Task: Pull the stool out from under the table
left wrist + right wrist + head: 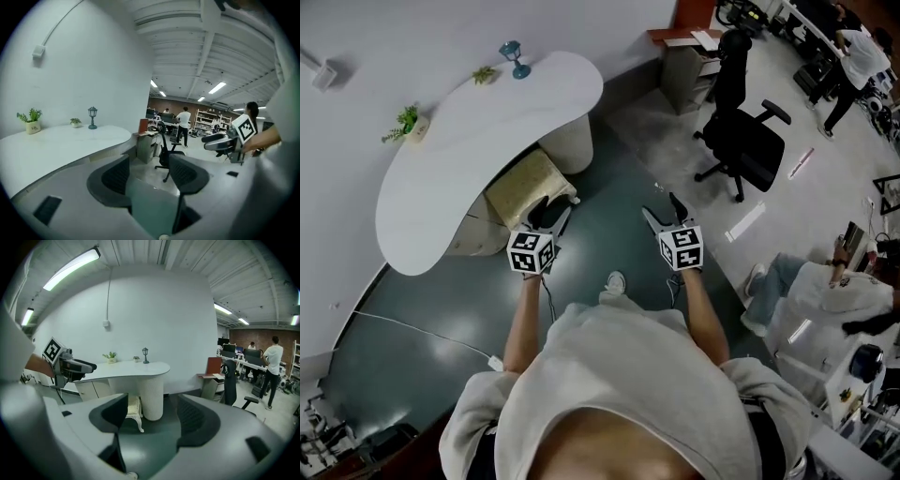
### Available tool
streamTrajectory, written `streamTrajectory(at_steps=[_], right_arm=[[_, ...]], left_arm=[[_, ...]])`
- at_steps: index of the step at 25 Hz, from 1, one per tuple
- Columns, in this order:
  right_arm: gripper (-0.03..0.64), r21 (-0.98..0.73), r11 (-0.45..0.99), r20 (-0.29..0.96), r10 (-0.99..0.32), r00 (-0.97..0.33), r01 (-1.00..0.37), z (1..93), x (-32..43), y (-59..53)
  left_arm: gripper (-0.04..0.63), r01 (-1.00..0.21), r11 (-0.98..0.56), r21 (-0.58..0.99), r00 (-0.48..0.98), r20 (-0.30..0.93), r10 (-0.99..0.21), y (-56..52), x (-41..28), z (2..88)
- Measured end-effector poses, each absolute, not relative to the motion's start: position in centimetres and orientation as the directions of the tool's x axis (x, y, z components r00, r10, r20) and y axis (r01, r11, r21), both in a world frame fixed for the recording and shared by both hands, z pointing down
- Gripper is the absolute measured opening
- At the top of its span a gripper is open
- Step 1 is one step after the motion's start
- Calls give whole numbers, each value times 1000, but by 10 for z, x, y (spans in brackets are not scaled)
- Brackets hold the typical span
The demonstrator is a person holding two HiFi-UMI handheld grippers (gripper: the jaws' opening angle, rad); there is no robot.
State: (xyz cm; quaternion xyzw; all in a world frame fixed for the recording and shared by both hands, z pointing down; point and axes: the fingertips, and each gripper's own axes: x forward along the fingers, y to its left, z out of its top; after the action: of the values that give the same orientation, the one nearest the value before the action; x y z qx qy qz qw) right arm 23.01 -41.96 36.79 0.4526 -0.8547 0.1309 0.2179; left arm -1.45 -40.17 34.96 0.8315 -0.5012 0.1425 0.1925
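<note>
Stool (528, 186) tucked partly beneath the curved white table (459, 141), its cream cushion half showing beside the ribbed pedestal (151, 397). Left gripper (547, 216) sits at the stool's near corner in the head view. Its jaws are apart with nothing between them, and a black office chair (164, 152) stands beyond. Right gripper (664, 210) hangs over dark floor, apart from the stool — jaws wide and empty, the stool's white leg visible past them. Potted plant (408, 122) and small lamp (515, 58) stand on the tabletop.
</note>
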Motion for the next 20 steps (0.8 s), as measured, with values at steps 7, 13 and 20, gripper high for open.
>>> streamTrajectory(at_steps=[7, 13, 20], right_arm=[[311, -62, 683, 509, -606, -611, -728, 386, 173, -442], [311, -78, 794, 528, -481, -700, -604, 403, 92, -439], [311, -93, 862, 550, -372, -748, -498, 419, -3, -430]], left_arm=[[261, -947, -271, 169, 320, 475, -820, -380, -66, 364], [261, -979, -104, 173, 179, 504, -845, -335, -135, 382], [261, -982, 19, 186, 83, 528, -845, -297, -213, 403]])
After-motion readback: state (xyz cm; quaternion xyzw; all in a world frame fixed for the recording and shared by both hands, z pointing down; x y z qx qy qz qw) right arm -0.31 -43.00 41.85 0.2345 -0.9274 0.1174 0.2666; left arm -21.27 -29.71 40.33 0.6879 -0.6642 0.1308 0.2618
